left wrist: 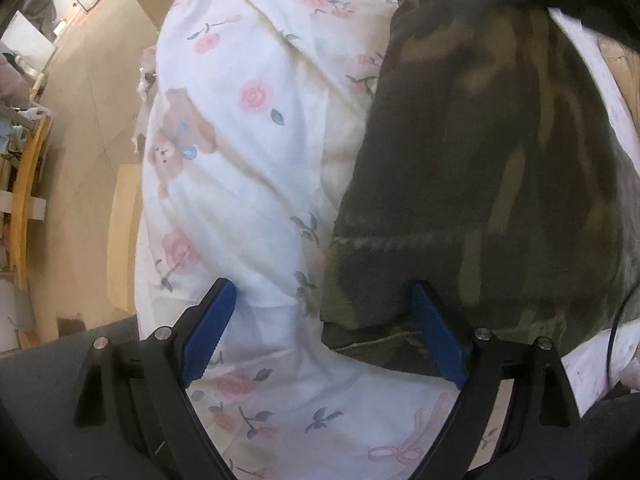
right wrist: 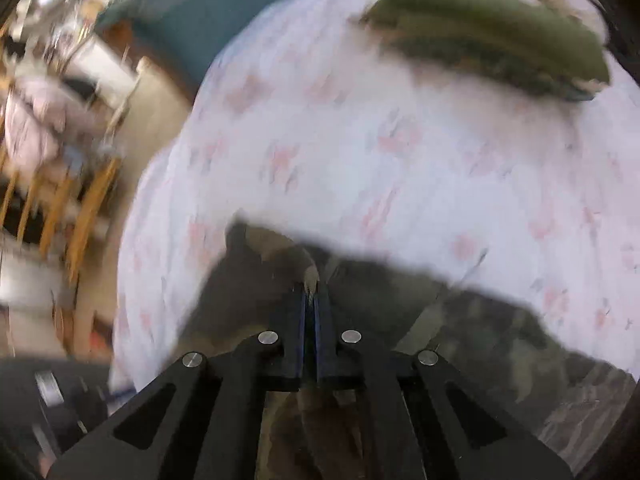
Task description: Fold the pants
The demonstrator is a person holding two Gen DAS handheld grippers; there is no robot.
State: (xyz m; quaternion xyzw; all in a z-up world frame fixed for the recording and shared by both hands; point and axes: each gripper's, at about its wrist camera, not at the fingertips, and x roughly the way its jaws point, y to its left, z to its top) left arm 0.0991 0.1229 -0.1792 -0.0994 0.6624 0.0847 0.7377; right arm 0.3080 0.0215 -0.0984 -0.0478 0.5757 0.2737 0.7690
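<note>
Camouflage pants [left wrist: 480,160] lie on a white floral sheet [left wrist: 248,152] that covers the bed. In the left wrist view my left gripper [left wrist: 322,300] is open, its blue pads spread on either side of the near hem corner of the pants, just above the cloth. In the right wrist view, which is blurred by motion, my right gripper [right wrist: 311,280] is shut on an edge of the camouflage pants [right wrist: 260,280] and holds it lifted. More of the pants [right wrist: 492,40] lies folded farther off on the sheet [right wrist: 360,140].
The bed's left edge drops to a tan floor [left wrist: 80,140]. A yellow wooden chair [left wrist: 24,184] and clutter stand at the far left. Wooden chairs [right wrist: 72,208] and a pink bundle [right wrist: 36,120] stand left of the bed in the right wrist view.
</note>
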